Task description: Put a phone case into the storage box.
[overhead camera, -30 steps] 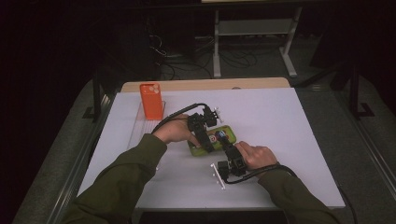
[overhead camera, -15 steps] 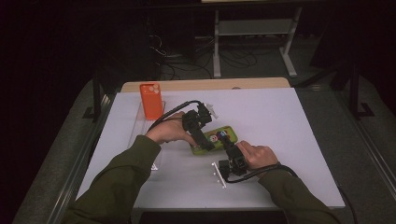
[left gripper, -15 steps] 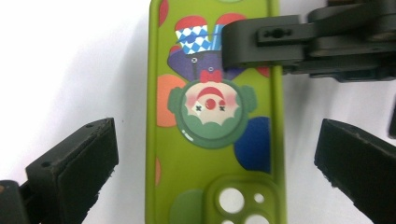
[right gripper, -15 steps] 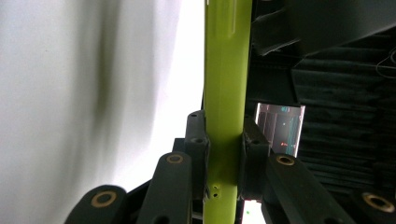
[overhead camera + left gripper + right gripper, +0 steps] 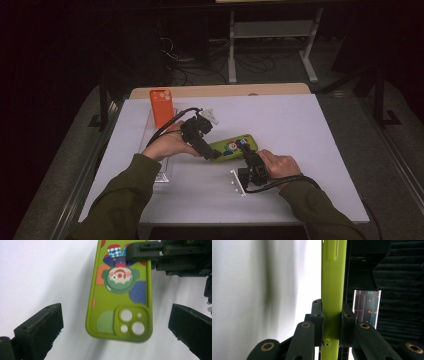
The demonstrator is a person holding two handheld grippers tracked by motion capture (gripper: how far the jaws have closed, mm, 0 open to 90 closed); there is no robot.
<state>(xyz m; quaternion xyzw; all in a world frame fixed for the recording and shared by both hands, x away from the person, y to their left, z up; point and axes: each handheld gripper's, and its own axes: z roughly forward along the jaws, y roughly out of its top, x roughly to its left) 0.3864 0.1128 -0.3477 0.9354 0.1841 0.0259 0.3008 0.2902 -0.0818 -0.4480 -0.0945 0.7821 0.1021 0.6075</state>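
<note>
I count two phone cases on the worktop (image 5: 300, 130): one green phone case (image 5: 231, 146) with a cartoon print, and one orange phone case (image 5: 161, 106) standing near the far left corner. On the green one I see one camera cutout block with four holes in it. I have two grippers in play, one left gripper (image 5: 212, 154) and one right gripper (image 5: 246, 148), each with two black jaws. I count two hands and two olive sleeves. One clear stand (image 5: 162, 172) sits at the left, one small white bracket (image 5: 236, 181) near my right hand.
</note>
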